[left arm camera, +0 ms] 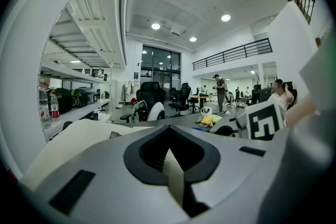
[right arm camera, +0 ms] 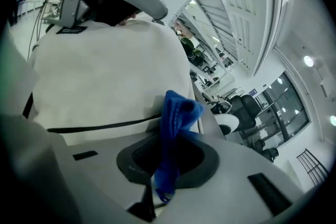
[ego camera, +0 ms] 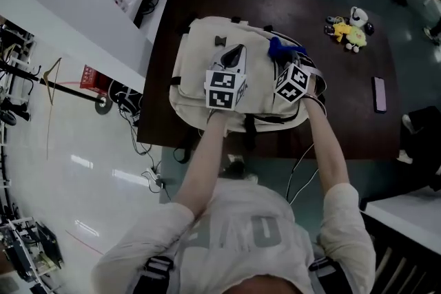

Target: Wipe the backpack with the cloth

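Cloth (right arm camera: 176, 118) pinched in my right gripper (ego camera: 281, 60), touching upper right of backpack (ego camera: 200, 58), which lies flat on table (ego camera: 344, 100). Left gripper (ego camera: 233, 55) pressed shut on pale strip, seemingly backpack fabric, steadying it. Wiping looks barely begun; most of front left to do.

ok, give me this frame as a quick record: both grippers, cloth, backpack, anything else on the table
backpack: cream backpack, lying flat on the dark table
cloth: blue cloth, free end at the backpack's far right part; contact unclear
right gripper: right gripper, jaws shut on the cloth
left gripper: left gripper, jaws together with nothing between them, over the backpack's middle
other items: plush toys at the table's far right; phone near its right edge
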Motion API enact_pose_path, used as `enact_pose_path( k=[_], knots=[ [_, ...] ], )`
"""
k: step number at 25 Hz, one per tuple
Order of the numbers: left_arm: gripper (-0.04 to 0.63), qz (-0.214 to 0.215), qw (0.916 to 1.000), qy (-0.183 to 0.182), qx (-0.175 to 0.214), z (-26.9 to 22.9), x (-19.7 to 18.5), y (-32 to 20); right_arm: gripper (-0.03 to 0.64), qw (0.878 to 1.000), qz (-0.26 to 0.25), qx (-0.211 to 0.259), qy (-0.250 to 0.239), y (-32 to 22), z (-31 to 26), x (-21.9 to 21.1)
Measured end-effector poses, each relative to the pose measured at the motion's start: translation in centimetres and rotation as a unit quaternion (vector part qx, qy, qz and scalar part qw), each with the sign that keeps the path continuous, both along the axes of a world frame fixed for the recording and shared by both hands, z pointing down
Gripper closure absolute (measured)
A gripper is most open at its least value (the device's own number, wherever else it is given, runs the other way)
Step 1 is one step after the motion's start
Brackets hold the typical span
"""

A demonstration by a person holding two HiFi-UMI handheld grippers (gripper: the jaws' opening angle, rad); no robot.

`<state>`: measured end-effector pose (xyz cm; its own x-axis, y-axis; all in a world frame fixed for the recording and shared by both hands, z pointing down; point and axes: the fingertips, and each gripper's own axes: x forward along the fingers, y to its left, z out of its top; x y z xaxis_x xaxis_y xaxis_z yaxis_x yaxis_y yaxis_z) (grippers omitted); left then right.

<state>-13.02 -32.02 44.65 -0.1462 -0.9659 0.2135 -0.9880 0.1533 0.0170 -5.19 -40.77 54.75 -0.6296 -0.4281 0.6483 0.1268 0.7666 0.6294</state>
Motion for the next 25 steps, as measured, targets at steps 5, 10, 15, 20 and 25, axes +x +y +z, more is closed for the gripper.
enact_pose_path(
  k=[5,10,15,20,25],
  knots=[
    [0.591,-0.001,1.0000,-0.007,-0.002,-0.2,-0.1,0.0,0.574,1.000,-0.024,0.017,0.006,4.3,0.8,2.4],
    [0.591,-0.001,0.9999,-0.008,-0.008,0.1,0.1,0.0,0.574,0.998,-0.035,0.026,0.035,7.0,1.8,4.3],
    [0.591,-0.001,0.9999,-0.009,-0.010,0.1,0.1,-0.1,0.574,0.999,-0.035,0.006,0.037,9.1,1.9,5.9],
    [0.591,-0.001,0.9999,-0.012,-0.008,0.0,0.1,-0.1,0.574,0.998,-0.038,0.004,0.041,11.4,2.3,7.6],
    [0.591,-0.001,0.9998,-0.014,-0.011,0.0,0.1,-0.2,0.573,0.996,-0.055,-0.020,0.065,14.6,3.5,9.9]
  ],
)
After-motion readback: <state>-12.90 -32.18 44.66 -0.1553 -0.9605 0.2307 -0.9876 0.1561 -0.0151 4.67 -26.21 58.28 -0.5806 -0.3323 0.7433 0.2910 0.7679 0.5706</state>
